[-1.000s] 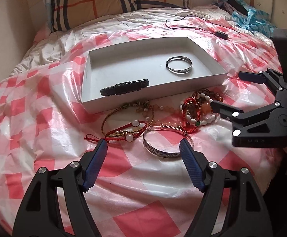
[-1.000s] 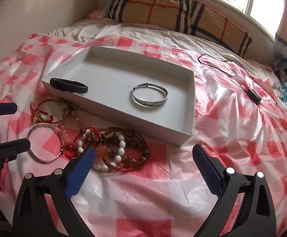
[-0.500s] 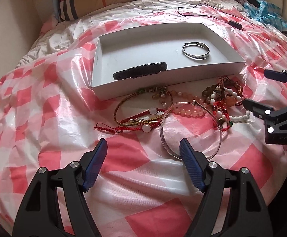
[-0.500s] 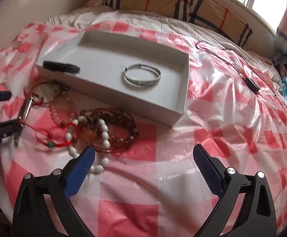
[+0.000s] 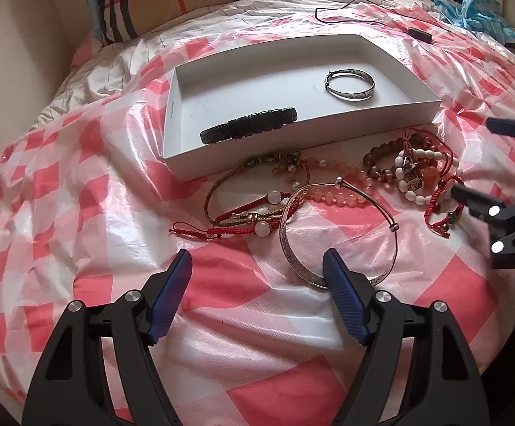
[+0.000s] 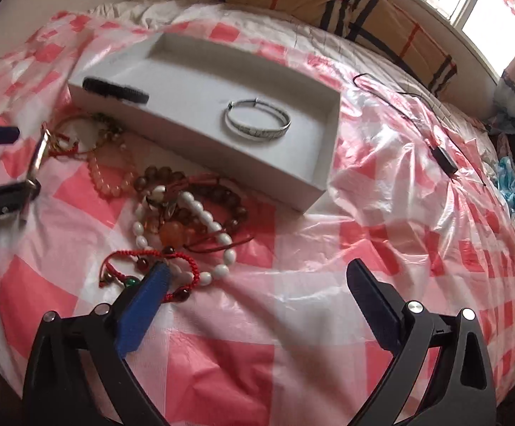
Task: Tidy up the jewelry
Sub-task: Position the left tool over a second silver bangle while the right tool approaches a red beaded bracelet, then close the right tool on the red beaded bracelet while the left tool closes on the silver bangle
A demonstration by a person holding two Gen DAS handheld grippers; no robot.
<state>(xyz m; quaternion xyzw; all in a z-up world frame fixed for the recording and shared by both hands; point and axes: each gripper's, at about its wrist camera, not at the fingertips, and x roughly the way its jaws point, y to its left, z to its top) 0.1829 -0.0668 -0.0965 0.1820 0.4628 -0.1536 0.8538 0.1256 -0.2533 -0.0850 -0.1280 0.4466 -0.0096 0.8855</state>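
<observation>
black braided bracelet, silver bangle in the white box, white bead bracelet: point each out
black braided bracelet (image 5: 248,129), left wrist view, middle of band
silver bangle in the white box (image 5: 350,94), left wrist view, near rim
white bead bracelet (image 6: 200,214), right wrist view, a bead

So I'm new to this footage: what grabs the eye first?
The white box on the red-checked bed cover, holding only a black bracelet and a silver bangle. Then the tangle of beaded bracelets heaped in front of it, with a large silver bangle nearest the open left tongs.
</observation>
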